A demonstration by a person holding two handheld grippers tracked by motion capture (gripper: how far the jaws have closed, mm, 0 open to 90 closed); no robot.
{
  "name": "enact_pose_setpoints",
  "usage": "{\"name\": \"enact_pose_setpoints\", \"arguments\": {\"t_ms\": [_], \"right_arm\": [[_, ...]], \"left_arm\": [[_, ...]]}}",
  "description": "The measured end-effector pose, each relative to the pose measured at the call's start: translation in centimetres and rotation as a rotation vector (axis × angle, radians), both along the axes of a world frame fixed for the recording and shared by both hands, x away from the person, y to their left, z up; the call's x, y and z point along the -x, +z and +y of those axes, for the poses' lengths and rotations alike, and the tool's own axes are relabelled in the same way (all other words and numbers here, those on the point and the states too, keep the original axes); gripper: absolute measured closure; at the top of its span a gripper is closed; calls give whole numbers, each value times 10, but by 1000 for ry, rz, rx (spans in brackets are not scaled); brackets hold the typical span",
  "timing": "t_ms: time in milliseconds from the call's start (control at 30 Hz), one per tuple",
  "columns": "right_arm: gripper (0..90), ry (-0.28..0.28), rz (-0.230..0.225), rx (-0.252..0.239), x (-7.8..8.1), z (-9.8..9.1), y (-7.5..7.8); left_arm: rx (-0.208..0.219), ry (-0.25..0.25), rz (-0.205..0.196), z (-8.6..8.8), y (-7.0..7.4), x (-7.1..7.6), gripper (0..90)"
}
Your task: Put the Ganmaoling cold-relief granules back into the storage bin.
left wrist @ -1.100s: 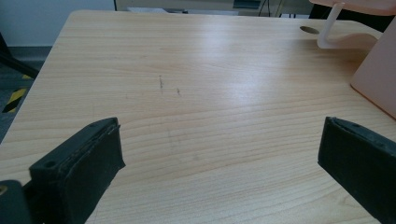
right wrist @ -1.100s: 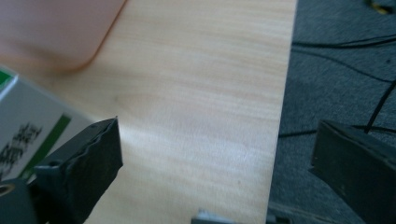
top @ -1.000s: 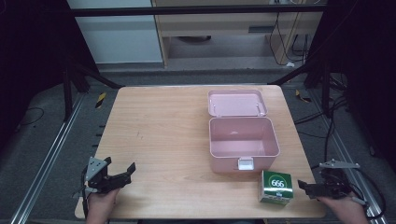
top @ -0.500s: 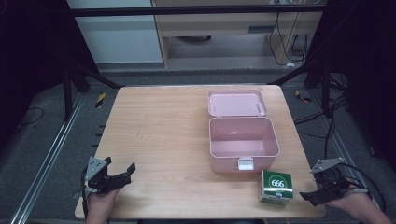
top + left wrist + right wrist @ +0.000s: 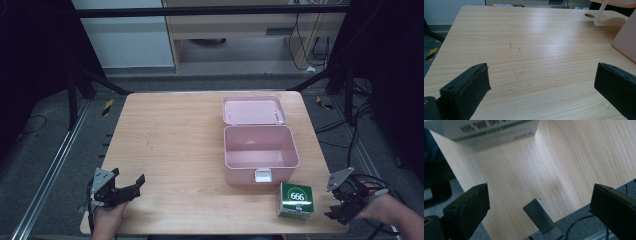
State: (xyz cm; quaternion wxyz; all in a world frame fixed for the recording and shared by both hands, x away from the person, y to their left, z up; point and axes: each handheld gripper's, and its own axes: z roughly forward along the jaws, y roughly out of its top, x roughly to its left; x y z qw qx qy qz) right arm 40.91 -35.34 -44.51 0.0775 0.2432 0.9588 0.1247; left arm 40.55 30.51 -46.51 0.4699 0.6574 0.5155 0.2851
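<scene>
1. Standing near the front right corner of the table [image 5: 175, 140], the green and white carton [image 5: 296, 200] with "666" printed on top is the thing closest to a gripper. It is upright and nothing touches it.
2. In the right gripper view the lower edge of this carton [image 5: 486, 130] appears at the top, with bare wood between it and the jaws.
3. The right hand-held gripper [image 5: 336, 216] is just beside the carton, past the right edge of the table. Its jaws are apart; they have just been closing a little, and nothing is between them.
4. Behind the carton is the pink box [image 5: 260, 152], open, with a white latch on its front wall. The carton is just in front of its right front corner; I cannot tell if they touch.
5. The pink lid [image 5: 254, 110] of the box lies back flat on the table behind it.
6. The left hand-held gripper [image 5: 131, 185] is over the front left corner of the table, well apart from the carton and the box. Its jaws are wide apart and empty, and in the left gripper view bare wood is seen between them, with a side of the pink box [image 5: 625, 40] at the right.
</scene>
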Motion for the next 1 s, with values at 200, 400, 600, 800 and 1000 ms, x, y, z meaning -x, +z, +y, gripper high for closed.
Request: {"name": "enact_pose_setpoints", "arguments": {"t_ms": [200,400,600,800,1000], "right_arm": [[24,92,55,64,-5,6,1],[24,139,98,84,-11,13,6],[24,178,102,78,-12,22,18],[24,212,116,85,-12,34,35],[24,250,115,84,-10,54,54]], "left_arm": [[-6,-6,-3,-2,0,0,0],[-5,-7,-2,-3,0,-1,0],[4,-2,-2,-1,0,-1,0],[4,-2,-3,-1,0,-1,0],[7,-1,-7,-1,1,0,0]]}}
